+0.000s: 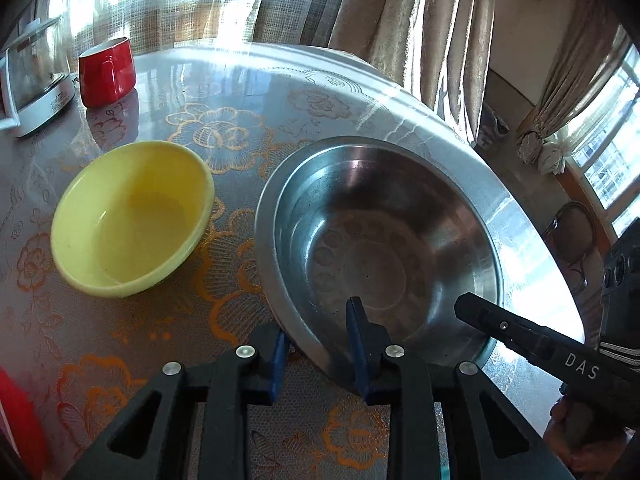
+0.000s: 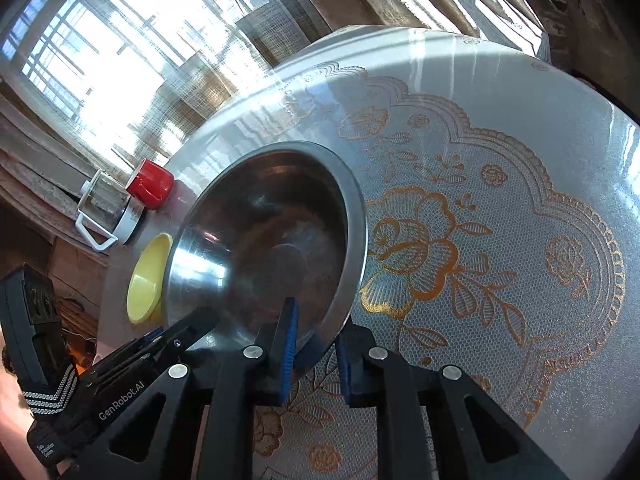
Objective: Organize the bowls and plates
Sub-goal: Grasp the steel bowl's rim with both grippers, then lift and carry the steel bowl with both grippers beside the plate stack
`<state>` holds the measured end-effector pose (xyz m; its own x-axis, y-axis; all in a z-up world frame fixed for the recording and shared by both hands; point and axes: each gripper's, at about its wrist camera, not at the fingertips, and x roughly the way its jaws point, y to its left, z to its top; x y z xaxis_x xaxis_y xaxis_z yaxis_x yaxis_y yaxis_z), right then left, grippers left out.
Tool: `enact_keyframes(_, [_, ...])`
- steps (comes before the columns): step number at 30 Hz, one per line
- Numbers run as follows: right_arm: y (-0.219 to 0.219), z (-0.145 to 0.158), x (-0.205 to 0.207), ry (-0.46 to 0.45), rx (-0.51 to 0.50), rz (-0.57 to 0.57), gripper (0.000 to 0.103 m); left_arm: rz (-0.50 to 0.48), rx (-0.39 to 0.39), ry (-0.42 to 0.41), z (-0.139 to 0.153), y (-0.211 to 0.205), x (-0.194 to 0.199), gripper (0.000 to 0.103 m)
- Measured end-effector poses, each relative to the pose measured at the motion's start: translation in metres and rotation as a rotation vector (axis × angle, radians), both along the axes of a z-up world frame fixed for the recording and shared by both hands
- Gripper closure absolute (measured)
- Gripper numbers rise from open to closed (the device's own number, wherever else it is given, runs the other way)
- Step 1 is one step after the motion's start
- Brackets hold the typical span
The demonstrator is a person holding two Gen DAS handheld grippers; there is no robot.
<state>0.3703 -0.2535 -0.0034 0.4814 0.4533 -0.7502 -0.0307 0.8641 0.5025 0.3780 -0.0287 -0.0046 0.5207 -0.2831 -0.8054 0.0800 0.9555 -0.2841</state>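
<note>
A large steel bowl (image 1: pixel 380 240) stands on the round table, right of a yellow bowl (image 1: pixel 132 216). My left gripper (image 1: pixel 320 344) straddles the steel bowl's near rim, one blue pad inside and one outside, with a gap between pads and rim. My right gripper (image 2: pixel 316 344) straddles the same bowl (image 2: pixel 264 248) at another part of the rim, one pad inside and one outside. The right gripper's finger also shows in the left wrist view (image 1: pixel 520 332). The yellow bowl (image 2: pixel 146 280) lies behind the steel bowl in the right wrist view.
A red mug (image 1: pixel 106 72) and a glass kettle (image 1: pixel 36 76) stand at the table's far left. The table (image 2: pixel 500 200) has a lace-patterned glossy cover. Curtains and windows lie beyond the table edge. A red object (image 1: pixel 16 420) shows at the lower left.
</note>
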Motion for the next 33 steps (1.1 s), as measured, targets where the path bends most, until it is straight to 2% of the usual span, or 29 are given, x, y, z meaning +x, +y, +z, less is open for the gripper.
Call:
enact_keyframes(16, [0.018, 0.022, -0.064, -0.034, 0.026, 0.028, 0.086, 0.035, -0.006, -0.100, 0.024, 0.025, -0.072, 0.075])
enact_keyframes(33, [0.054, 0.048, -0.133, -0.105, 0.023, 0.074, 0.085, 0.104, -0.061, -0.133, 0.035, 0.065, -0.153, 0.075])
